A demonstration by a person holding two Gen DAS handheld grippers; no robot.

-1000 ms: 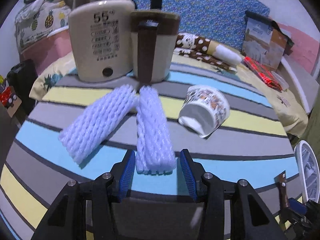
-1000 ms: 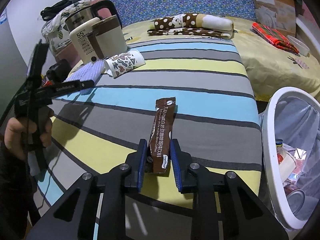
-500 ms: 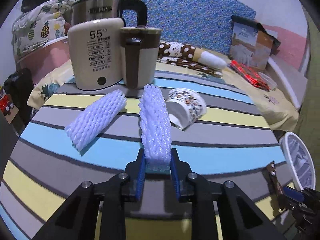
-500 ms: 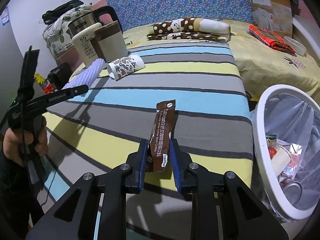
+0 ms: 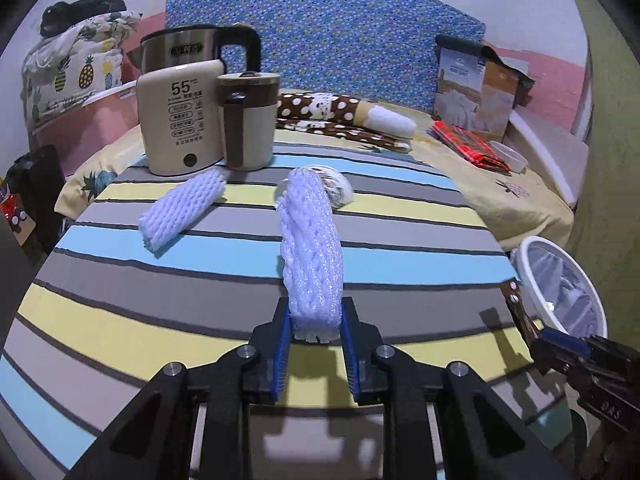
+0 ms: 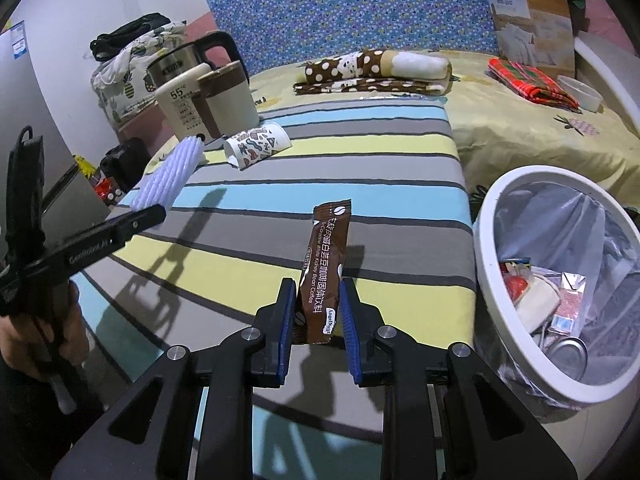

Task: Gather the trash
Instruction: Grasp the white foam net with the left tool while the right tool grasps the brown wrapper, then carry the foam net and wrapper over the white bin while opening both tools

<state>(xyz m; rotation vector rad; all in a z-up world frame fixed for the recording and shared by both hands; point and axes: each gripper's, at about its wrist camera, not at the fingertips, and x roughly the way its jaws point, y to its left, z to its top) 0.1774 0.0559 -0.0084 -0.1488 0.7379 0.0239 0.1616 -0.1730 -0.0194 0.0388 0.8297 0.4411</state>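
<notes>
My left gripper [image 5: 315, 320] is shut on a white foam fruit net [image 5: 310, 248] and holds it above the striped table [image 5: 120, 312]. A second foam net [image 5: 182, 208] lies on the table at the left. A patterned paper cup [image 5: 340, 188] lies on its side behind the held net. My right gripper [image 6: 318, 308] is shut on a brown coffee sachet [image 6: 324, 268], lifted over the table's right part. The white trash bin [image 6: 492, 280] with a plastic liner and several pieces of trash stands right of it.
A kettle [image 5: 180, 116] and a beige-brown mug [image 5: 248, 120] stand at the table's back left. A bed with a spotted cloth [image 6: 368, 72], a box [image 6: 532, 12] and a red plaid cloth lies behind. The bin also shows in the left wrist view [image 5: 532, 248].
My left gripper closed on the foam net and lifted it back from the table. My right gripper carried the sachet up and toward the bin.
</notes>
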